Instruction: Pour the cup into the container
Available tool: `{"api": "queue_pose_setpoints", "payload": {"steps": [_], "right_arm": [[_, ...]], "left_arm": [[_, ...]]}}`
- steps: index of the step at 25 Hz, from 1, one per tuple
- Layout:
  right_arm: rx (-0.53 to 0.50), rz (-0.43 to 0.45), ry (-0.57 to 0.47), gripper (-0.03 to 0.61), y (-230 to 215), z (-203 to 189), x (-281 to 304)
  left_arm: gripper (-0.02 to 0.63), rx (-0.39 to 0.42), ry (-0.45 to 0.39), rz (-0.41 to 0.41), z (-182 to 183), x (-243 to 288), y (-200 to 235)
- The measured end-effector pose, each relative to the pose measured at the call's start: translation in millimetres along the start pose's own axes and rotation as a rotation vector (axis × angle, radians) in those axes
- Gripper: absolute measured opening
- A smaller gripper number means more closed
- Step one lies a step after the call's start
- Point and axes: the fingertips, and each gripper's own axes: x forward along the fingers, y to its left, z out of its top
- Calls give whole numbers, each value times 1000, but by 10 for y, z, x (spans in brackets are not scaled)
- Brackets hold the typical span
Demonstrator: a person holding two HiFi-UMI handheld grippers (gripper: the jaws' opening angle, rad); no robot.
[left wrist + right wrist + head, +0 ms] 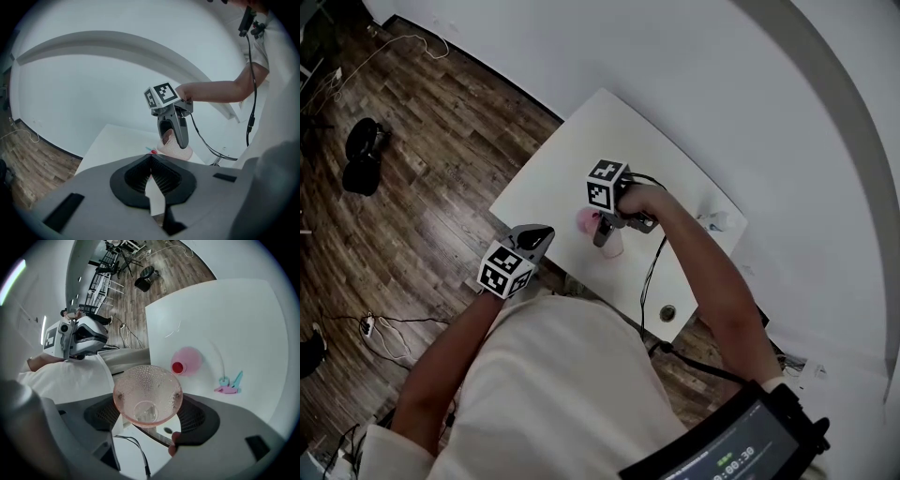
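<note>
Pink cup [147, 390], clamped in right gripper [149, 414], looks empty; pink container [190, 361] on table at its 1 o'clock holds something red, so pouring probably done; left gripper [151, 176] closed, empty.

Soft, cool, even indoor light; faint shadows on the white table [572, 150]. The 2 gripper views bulge like fisheyes, black at the corners; the cup [147, 396] is sharp.

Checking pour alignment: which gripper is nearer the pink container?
Right. The right gripper, holding the cup, hovers beside the container; the left gripper is off the table edge.
</note>
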Motion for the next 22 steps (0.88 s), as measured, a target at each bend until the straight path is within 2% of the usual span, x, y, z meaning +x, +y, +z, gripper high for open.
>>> {"api": "queue_pose_setpoints", "payload": {"steps": [10, 22], "right_arm": [[-37, -3, -66, 370, 61, -15, 35], [-82, -26, -74, 370, 120, 43, 26]], "left_arm": [[12, -38, -11, 25, 104, 116, -135], [12, -55, -17, 78, 146, 84, -183]]}}
